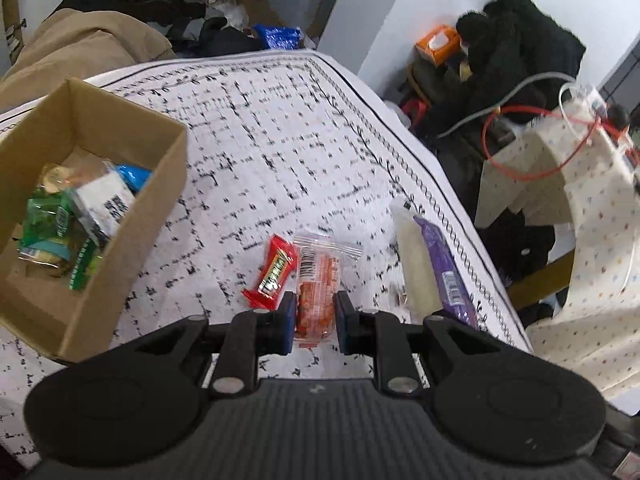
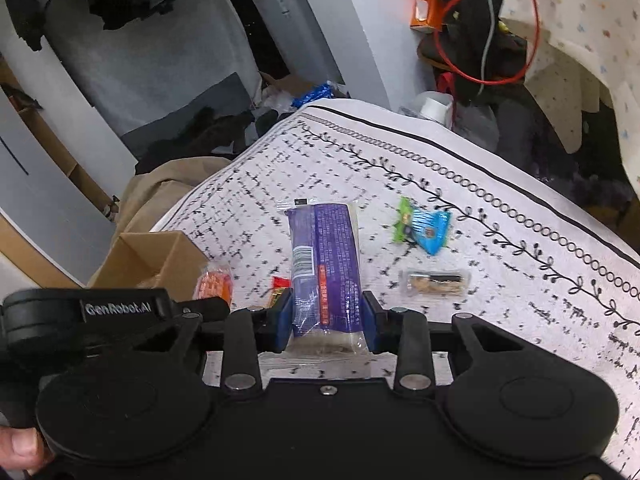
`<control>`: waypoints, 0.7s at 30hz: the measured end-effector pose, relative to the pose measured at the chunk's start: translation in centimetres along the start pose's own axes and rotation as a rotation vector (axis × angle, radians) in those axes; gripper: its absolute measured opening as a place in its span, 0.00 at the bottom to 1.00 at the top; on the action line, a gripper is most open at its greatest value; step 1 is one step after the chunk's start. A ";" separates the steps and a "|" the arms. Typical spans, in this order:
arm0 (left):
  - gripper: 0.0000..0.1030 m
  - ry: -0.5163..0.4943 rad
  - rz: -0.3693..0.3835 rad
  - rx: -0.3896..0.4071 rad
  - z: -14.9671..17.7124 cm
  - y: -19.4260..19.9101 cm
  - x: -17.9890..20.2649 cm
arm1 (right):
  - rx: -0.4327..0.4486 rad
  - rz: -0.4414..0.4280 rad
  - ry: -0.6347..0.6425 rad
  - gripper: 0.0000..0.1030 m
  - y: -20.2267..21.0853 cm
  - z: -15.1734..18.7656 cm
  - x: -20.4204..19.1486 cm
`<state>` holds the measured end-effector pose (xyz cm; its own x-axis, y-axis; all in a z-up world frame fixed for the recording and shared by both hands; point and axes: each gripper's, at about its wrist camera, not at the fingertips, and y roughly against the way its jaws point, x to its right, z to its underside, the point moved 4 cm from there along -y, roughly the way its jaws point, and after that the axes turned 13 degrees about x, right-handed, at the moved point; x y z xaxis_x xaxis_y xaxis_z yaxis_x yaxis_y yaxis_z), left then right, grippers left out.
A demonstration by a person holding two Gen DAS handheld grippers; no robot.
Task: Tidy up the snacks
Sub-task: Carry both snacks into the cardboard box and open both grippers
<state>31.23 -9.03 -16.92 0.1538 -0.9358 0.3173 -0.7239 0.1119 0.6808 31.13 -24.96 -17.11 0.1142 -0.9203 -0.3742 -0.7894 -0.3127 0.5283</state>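
My left gripper [image 1: 314, 320] straddles the near end of an orange snack packet [image 1: 318, 292] lying on the patterned cloth; its blue pads [image 1: 287, 322] sit at the packet's sides. A red candy [image 1: 272, 272] lies just left of it. My right gripper [image 2: 326, 320] straddles the near end of a long purple snack pack [image 2: 324, 268]; the pack [image 1: 440, 268] also shows in the left wrist view. A cardboard box [image 1: 132, 248] at the left holds several snacks. A blue-green packet [image 2: 424, 228] and a clear nut bar [image 2: 436, 282] lie to the right.
The table's cloth [image 1: 260, 140] ends at a bordered edge on the far and right sides. Beyond it are piled coats [image 1: 80, 40], an orange tissue box [image 1: 438, 44], red and grey cables [image 1: 520, 148] and a dotted fabric [image 1: 592, 240].
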 end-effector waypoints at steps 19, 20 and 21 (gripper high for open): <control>0.19 0.198 -0.017 0.172 -5.8 6.5 -7.8 | 0.029 -0.066 0.047 0.33 0.0 -1.1 -10.1; 0.19 0.211 -0.016 0.178 -6.0 6.8 -8.2 | 0.031 -0.072 0.053 0.33 0.0 -1.1 -10.7; 0.19 0.221 -0.015 0.183 -6.1 7.0 -8.6 | 0.032 -0.077 0.057 0.33 0.0 -1.1 -11.3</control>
<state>28.95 1.87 -10.82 0.2933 -0.8392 0.4580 -0.8266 0.0181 0.5624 30.48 -14.87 -12.04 0.2084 -0.9062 -0.3680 -0.7958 -0.3758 0.4748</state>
